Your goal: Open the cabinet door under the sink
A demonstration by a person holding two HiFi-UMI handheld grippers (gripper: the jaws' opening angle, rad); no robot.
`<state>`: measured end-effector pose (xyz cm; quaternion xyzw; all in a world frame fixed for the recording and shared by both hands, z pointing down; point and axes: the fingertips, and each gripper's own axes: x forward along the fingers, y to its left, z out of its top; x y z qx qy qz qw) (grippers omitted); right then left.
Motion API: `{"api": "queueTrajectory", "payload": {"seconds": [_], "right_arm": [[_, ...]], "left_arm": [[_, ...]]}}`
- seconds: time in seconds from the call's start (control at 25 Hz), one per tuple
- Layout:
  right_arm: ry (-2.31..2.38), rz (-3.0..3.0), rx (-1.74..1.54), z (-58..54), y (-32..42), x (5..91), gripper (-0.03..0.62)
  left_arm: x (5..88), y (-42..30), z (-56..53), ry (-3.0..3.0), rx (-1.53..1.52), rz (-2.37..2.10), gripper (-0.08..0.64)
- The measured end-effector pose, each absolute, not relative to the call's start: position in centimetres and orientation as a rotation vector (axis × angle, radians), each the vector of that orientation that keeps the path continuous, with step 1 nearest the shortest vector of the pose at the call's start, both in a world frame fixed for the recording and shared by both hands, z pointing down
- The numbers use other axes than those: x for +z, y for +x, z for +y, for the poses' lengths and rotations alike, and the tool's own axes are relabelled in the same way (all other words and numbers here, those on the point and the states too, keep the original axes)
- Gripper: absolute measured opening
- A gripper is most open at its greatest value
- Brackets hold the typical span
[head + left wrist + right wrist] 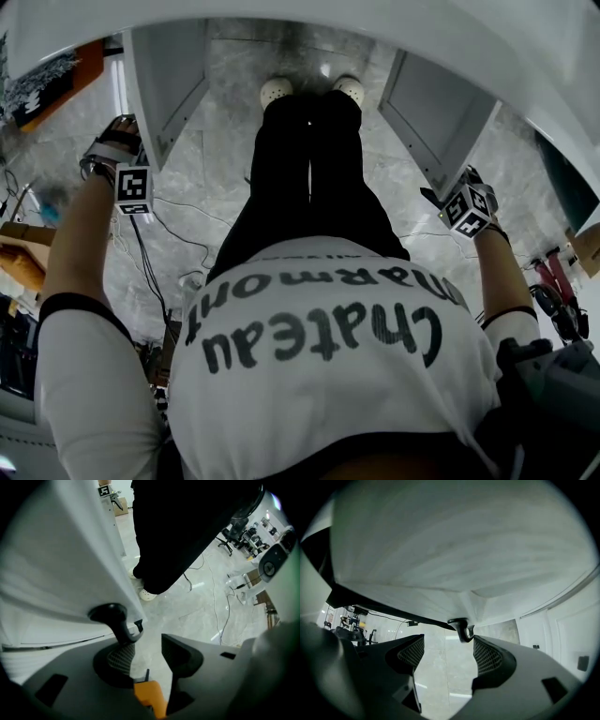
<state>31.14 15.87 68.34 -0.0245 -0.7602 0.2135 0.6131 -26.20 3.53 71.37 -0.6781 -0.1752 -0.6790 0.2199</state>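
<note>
**A:** Head view first. Where are the doors?

**B:** We see both swung out toward us: the left door (169,80) and the right door (436,108), with our legs (309,178) between them. The left gripper (117,141) and the right gripper (466,187) each hang by a door's outer edge.

**A:** And the left gripper view?

**B:** Jaws apart, nothing clamped. The left handle (112,616), a black hook on the door's edge, sits against the left-hand jaw's tip, off the middle of the gap. Only floor (187,606) shows between the jaws.

**A:** The right gripper view?

**B:** Also apart and empty. The right handle (461,627) hangs from the door's lower edge between the tips, closer to the right-hand jaw.

**A:** So which hand is better placed?

**B:** We judge the right, since its hook lies inside the gap. The left would need to shift sideways toward its door.
</note>
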Motion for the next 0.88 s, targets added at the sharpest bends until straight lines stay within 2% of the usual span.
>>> {"api": "queueTrajectory", "payload": {"seconds": [0.6, 0.8, 0.84, 0.88], "right_arm": [[0.195, -1.524, 0.487, 13.2, 34.1, 67.6, 0.319], [0.244, -1.446, 0.541, 13.7, 34.9, 67.2, 0.313], [0.273, -1.417, 0.555, 13.7, 35.4, 67.0, 0.295], [0.311, -1.388, 0.568, 13.6, 35.8, 66.7, 0.235]], "left_arm": [[69.6, -27.4, 1.3, -1.952, -2.122, 0.059, 0.163], [69.1, -30.6, 0.6, -1.868, -2.229, 0.209, 0.163], [68.8, -31.2, 0.2, -1.853, -2.248, 0.266, 0.154], [68.5, -31.6, 0.0, -1.846, -2.263, 0.321, 0.132]]}}
